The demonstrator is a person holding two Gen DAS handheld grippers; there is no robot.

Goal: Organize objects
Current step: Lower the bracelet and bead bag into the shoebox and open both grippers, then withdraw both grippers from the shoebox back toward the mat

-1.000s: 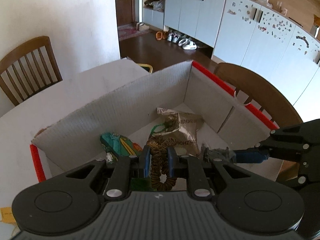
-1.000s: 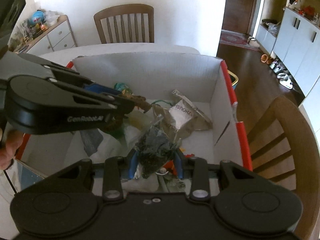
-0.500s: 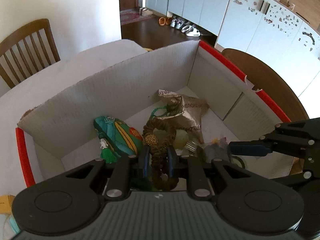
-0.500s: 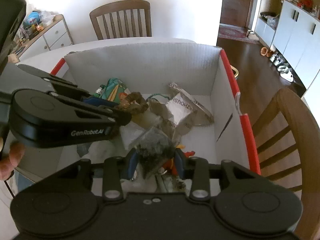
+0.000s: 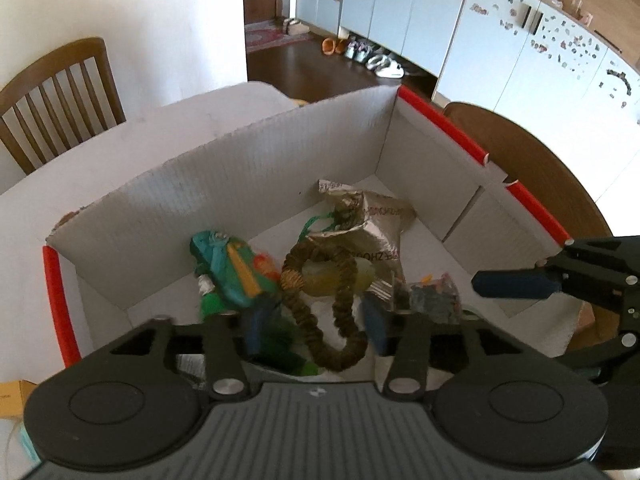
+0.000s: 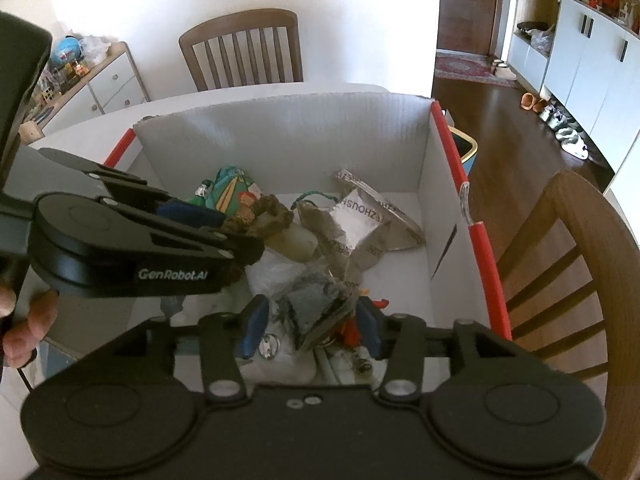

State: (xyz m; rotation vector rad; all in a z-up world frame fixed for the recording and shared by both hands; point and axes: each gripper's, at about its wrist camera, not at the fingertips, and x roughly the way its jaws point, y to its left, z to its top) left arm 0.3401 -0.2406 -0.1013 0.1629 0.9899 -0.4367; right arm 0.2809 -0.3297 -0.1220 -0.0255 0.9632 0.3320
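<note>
Left tongs (image 5: 316, 330) spread wide, brown braided ring (image 5: 320, 300) loose between; right tongs (image 6: 308, 326) spread, dark packet (image 6: 316, 308) between

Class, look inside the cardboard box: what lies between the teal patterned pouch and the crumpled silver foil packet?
In the left wrist view, the brown braided ring lies between the teal patterned pouch and the crumpled silver foil packet.

One box (image 5: 248, 184), two wooden chairs (image 6: 244, 52), one brown ring (image 5: 320, 296), one silver bag (image 6: 368, 220), one green pouch (image 5: 228, 268), two grippers (image 5: 316, 328)
</note>
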